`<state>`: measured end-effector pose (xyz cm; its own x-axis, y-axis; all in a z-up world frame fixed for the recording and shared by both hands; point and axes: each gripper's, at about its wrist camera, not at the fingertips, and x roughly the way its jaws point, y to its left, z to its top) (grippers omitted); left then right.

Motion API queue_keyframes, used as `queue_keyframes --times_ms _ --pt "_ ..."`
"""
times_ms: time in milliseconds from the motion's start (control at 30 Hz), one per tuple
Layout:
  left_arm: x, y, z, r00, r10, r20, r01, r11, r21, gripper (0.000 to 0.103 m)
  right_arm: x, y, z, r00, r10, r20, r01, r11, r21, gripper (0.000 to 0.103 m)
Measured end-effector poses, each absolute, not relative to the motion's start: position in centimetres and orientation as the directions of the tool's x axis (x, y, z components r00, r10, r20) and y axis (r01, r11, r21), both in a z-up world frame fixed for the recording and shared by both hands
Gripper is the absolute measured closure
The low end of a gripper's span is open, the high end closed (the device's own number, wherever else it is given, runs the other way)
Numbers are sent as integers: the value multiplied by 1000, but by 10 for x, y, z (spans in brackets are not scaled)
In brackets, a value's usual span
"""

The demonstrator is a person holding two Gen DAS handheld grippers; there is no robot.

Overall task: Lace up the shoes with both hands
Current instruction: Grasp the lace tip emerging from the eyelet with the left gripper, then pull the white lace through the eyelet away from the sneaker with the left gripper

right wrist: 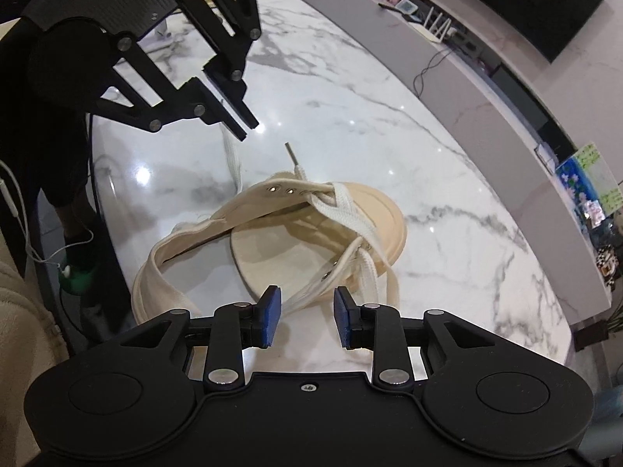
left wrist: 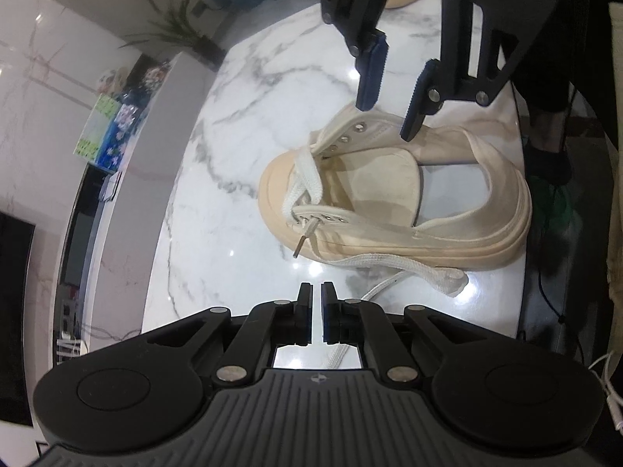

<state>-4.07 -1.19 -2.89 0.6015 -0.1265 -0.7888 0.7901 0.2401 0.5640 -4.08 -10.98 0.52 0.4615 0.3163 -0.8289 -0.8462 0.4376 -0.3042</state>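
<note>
A cream canvas shoe [left wrist: 389,202] [right wrist: 311,233] lies on the marble table, toe toward the left in the left wrist view. A white lace [left wrist: 307,179] [right wrist: 350,214] crosses its eyelets nearest the toe. One lace end with a metal tip [left wrist: 300,247] [right wrist: 290,152] sticks out of the near eyelet row. The other end trails on the table [left wrist: 405,268] and runs under my left gripper [left wrist: 316,295] [right wrist: 249,128]. That gripper is shut, with nothing visible between its pads. My right gripper [right wrist: 307,313] [left wrist: 387,122] hovers open over the far eyelet row, lace strands loose between its blue pads [right wrist: 272,311].
The marble table [left wrist: 218,214] [right wrist: 389,116] ends close behind the shoe's heel. A person's dark-clad leg and foot [left wrist: 545,148] stand there. A long grey ledge [right wrist: 486,89] with small items and a dark screen runs along the far side.
</note>
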Motion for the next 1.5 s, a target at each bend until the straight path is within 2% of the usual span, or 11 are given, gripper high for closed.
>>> queue_keyframes --times_ms 133,600,733,900,1133,1167,1200,1500 --pt "-35 -18 -33 596 -153 -788 799 210 563 91 -42 -112 8 444 320 -837 -857 425 -292 77" --pt "-20 -28 -38 613 -187 -767 790 146 596 90 -23 -106 17 438 355 -826 -867 410 -283 77" --pt "-20 -28 -36 595 -201 -778 803 117 584 80 -22 -100 15 435 365 -823 -884 348 -312 77" --pt "-15 -33 -51 576 -201 -792 815 71 575 80 -17 -98 9 423 352 -835 -891 328 -314 77" --pt "-5 -33 -57 543 -205 -814 839 93 536 97 -7 -109 10 390 352 -851 -876 426 -225 77" --pt "-4 -33 -58 540 -203 -817 841 100 531 99 -5 -110 10 380 354 -855 -875 438 -207 80" --pt "-4 -33 -58 538 -201 -818 842 106 528 99 -3 -110 9 369 359 -857 -875 446 -189 86" --pt "-3 -24 -48 553 -140 -822 832 160 532 101 -6 -107 7 366 356 -860 -872 454 -183 87"
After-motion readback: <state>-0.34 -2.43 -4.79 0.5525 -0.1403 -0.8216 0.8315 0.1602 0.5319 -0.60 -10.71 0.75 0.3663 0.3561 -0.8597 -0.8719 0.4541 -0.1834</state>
